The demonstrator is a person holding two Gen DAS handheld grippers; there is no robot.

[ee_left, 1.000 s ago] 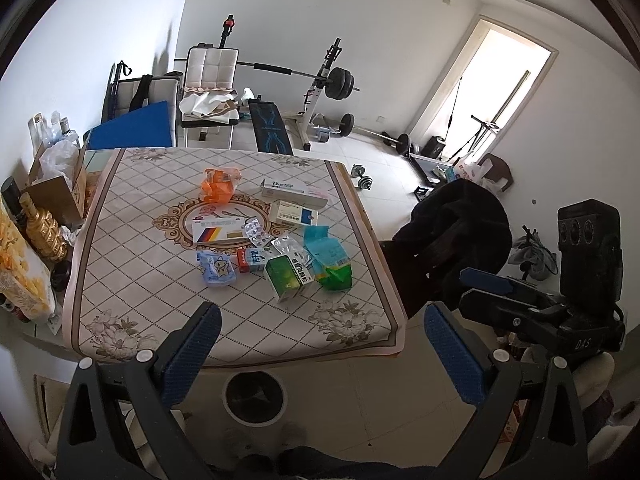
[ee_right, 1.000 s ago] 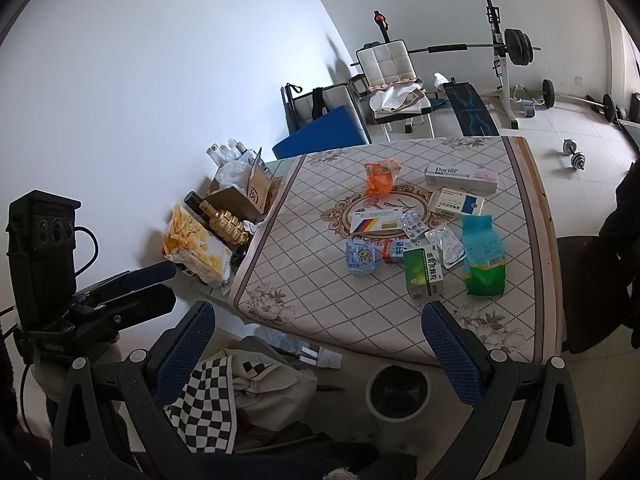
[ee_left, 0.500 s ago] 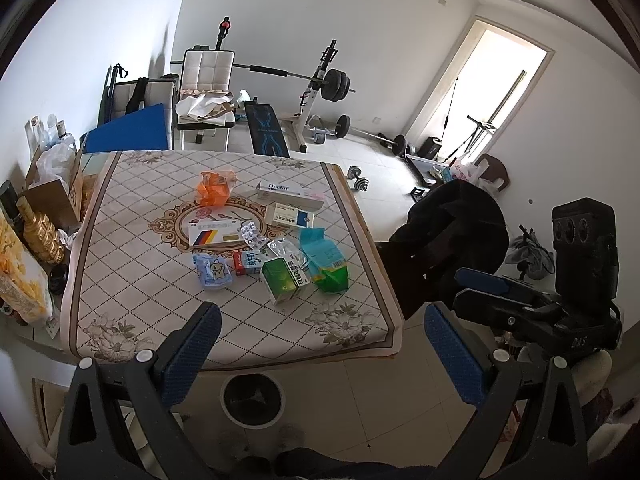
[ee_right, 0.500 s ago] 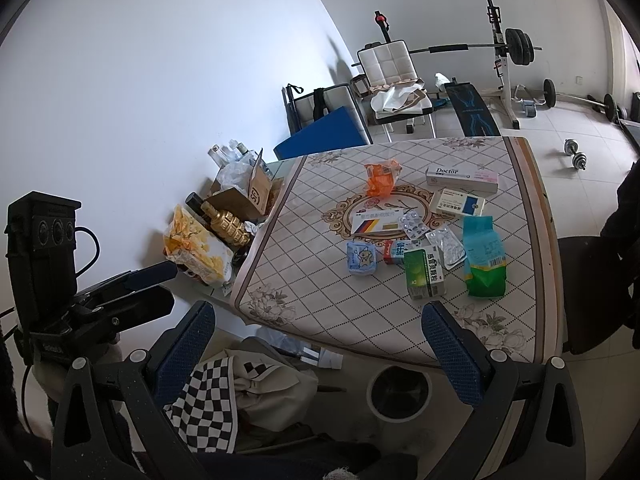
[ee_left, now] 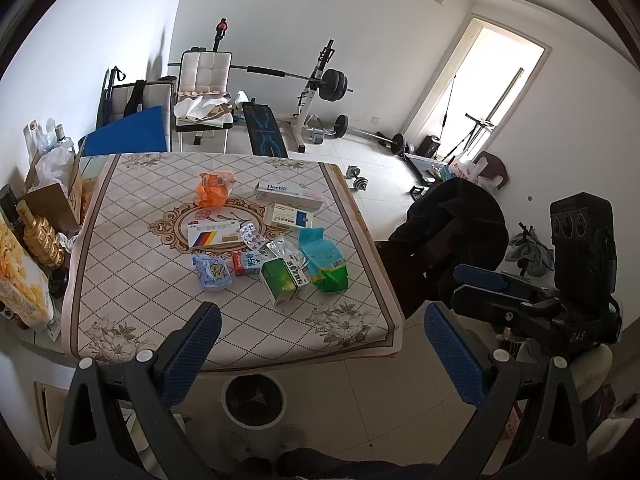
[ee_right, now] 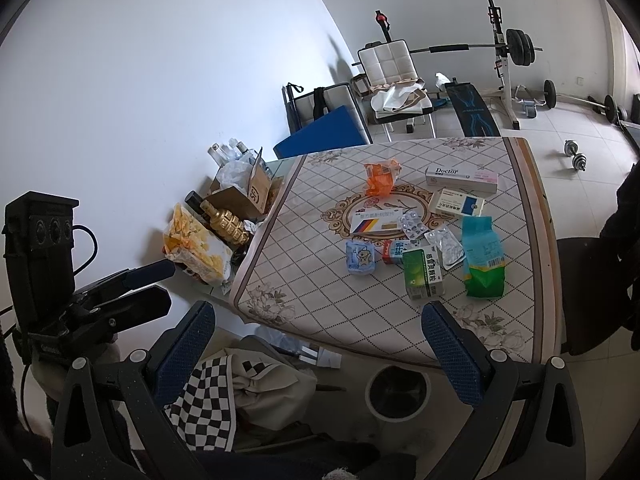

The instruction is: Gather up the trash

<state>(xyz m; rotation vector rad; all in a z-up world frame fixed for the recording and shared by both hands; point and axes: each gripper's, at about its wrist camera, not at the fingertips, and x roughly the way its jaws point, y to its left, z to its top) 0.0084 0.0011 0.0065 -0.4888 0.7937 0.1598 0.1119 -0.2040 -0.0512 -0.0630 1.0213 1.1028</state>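
Green box (ee_left: 285,280) lies flat, long axis toward table's near edge; both hand-held grippers (ee_left: 320,344) (ee_right: 316,340) spread apart, empty.

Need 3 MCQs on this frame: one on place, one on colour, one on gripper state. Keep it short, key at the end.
1. Where is the trash bin?
A. on the table
B. on the floor by the table's near edge
C. beside the weight bench

2. What colour is the crumpled bag at the far end of the litter?
A. orange
B. purple
C. black

3. How do the left gripper and right gripper stand?
A. both shut on a box
B. left shut, right open
C. both open, holding nothing

Key: 1 B, the bin sits on the tiles just below the table edge. 2 A, the bag is bright orange. 3 C, each pair of fingers is spread wide with nothing between them.
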